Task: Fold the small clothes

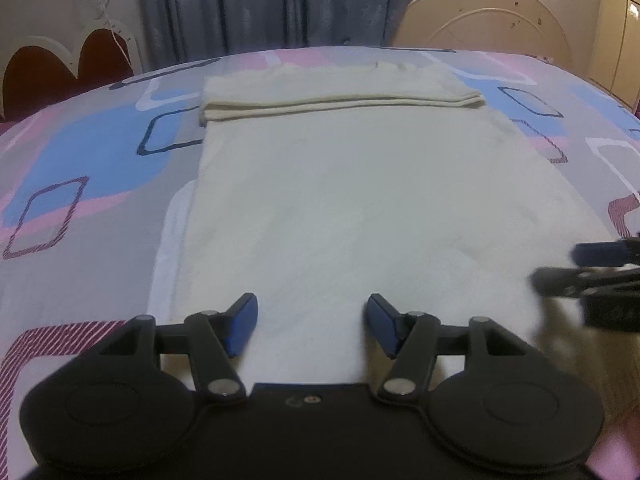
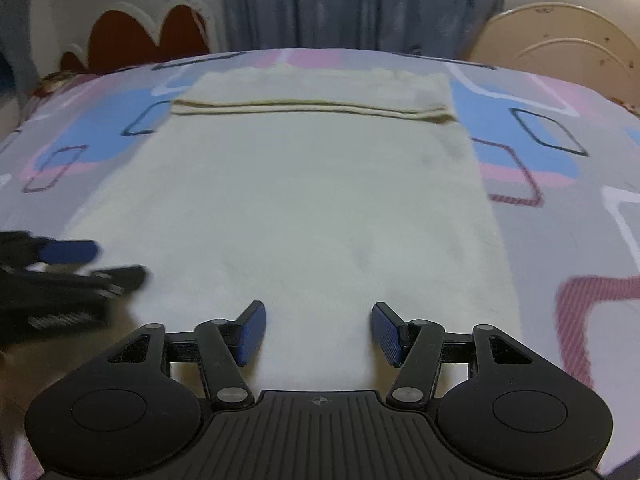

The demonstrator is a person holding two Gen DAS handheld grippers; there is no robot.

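Note:
A cream garment (image 1: 340,200) lies flat on the patterned bed, with its far end folded back into a thick band (image 1: 336,92). It also shows in the right wrist view (image 2: 304,200), with the folded band (image 2: 312,98) at the far end. My left gripper (image 1: 312,326) is open and empty, low over the garment's near left part. My right gripper (image 2: 318,332) is open and empty over the near right part. Each gripper shows blurred at the edge of the other's view: the right one (image 1: 592,272), the left one (image 2: 80,268).
The bedsheet (image 1: 100,168) is grey with pink, blue and outlined squares. A headboard with dark red heart shapes (image 2: 140,36) stands at the far left. Blue-grey curtains (image 1: 260,4) hang behind. A cream round-topped board (image 1: 492,20) stands at the far right.

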